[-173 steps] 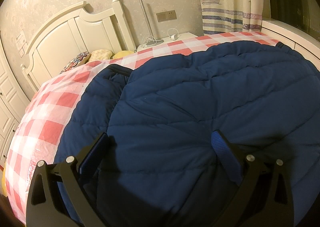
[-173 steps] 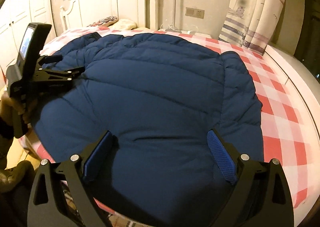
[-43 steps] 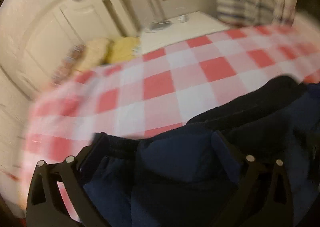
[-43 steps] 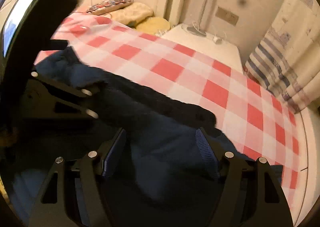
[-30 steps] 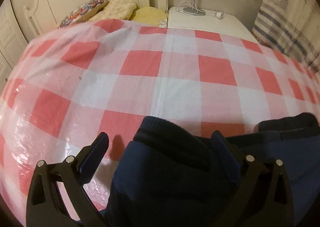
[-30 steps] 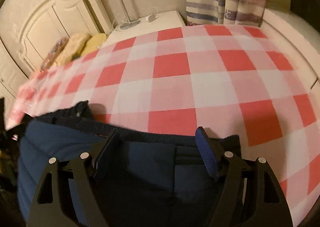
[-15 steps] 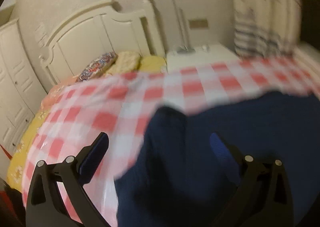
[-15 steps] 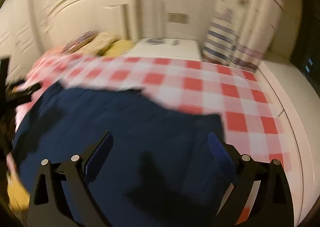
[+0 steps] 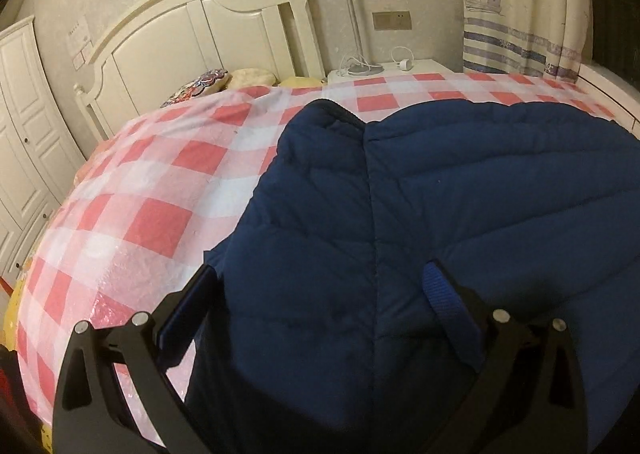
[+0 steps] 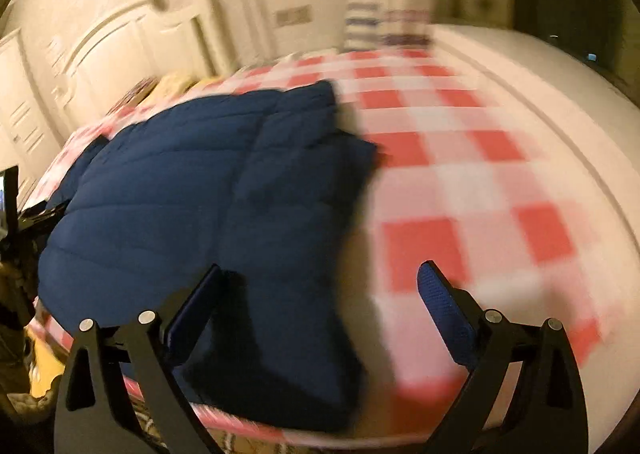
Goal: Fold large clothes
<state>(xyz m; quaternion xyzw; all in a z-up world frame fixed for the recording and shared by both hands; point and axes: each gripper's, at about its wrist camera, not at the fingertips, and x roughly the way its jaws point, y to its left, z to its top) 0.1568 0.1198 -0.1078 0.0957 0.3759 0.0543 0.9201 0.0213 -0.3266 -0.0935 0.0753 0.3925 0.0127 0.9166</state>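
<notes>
A large navy quilted down jacket (image 9: 460,222) lies spread on the red-and-white checked bed (image 9: 152,190). It also shows in the blurred right wrist view (image 10: 200,190), at the left half of the bed. My left gripper (image 9: 320,294) is open and empty, hovering just above the jacket's left part near the bed's front. My right gripper (image 10: 320,294) is open and empty over the jacket's right edge, where it meets the checked sheet (image 10: 480,182). The left gripper's body shows at the far left edge of the right wrist view (image 10: 16,222).
A white headboard (image 9: 200,30) and pillows (image 9: 224,80) stand at the far end. A white nightstand (image 9: 388,70) with a lamp base and cable is beside it. A striped curtain (image 9: 528,14) hangs at the right, a white wardrobe (image 9: 20,142) at the left.
Both grippers have pulled back from the jacket's far edge toward the bed's front. The jacket has dropped flat on the bed. The right wrist view is swinging to the right.
</notes>
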